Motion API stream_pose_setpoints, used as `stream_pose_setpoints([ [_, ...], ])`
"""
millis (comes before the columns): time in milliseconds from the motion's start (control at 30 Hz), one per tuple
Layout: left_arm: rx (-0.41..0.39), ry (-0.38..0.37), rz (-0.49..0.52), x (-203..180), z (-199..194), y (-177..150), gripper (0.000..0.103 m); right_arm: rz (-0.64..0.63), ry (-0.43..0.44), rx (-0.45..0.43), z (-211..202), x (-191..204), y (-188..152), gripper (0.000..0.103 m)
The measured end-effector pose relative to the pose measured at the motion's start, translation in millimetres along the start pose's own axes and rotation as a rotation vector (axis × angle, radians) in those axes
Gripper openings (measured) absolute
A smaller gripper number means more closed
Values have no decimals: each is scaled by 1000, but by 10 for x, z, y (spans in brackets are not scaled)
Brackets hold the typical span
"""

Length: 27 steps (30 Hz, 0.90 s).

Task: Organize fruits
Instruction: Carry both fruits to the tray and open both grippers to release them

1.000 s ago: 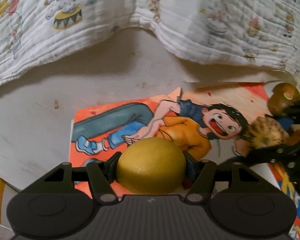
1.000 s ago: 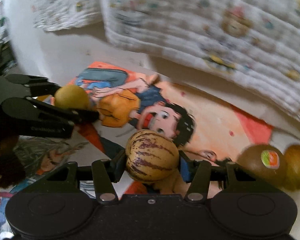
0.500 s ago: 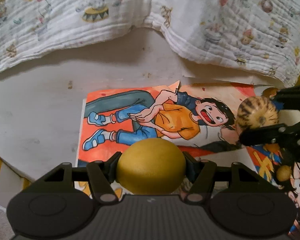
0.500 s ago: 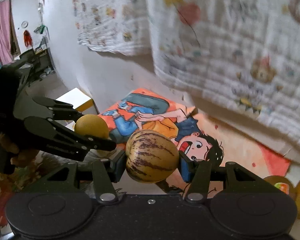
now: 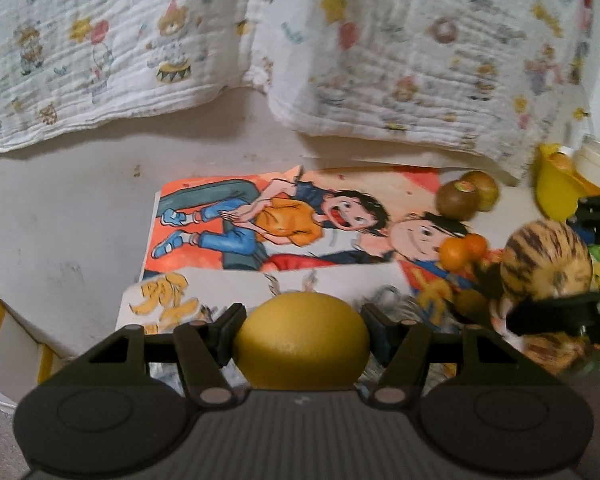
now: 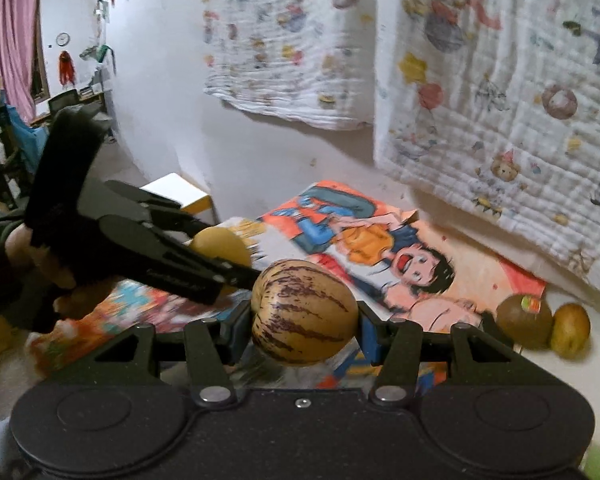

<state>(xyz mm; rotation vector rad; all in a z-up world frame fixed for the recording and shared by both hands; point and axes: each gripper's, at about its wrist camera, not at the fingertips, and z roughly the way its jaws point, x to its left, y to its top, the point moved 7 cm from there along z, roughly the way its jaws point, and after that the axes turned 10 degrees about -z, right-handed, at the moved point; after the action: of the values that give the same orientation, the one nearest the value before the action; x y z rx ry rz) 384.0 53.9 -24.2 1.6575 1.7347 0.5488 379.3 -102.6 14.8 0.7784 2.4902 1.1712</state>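
Above the cartoon poster (image 5: 284,216), left gripper (image 5: 302,346) squeezes a yellow fruit (image 5: 302,340); right gripper (image 6: 305,316) squeezes a stripy melon (image 6: 305,312). Both need a home next (maybe the yellow bowl (image 5: 556,196) beside the poster).

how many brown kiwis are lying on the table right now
2: a brown kiwi with a sticker at the right edge of the cartoon poster, and a plain yellowish-brown kiwi touching its right side. Others may be hidden behind the grippers.
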Motion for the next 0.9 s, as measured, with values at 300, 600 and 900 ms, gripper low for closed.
stream_pose_setpoints([
  [300, 10, -87, -12, -246, -462, -512, 67, 1, 32, 15, -526, 618, -453, 55],
  [600, 4, -147, -5, -406, -803, -1096, 67, 30, 9, 45, -713, 1015, -990, 55],
  [900, -28, -160, 39, -500, -1021, -1599, 67, -66, -4, 73, -732, 1408, -1340, 56],
])
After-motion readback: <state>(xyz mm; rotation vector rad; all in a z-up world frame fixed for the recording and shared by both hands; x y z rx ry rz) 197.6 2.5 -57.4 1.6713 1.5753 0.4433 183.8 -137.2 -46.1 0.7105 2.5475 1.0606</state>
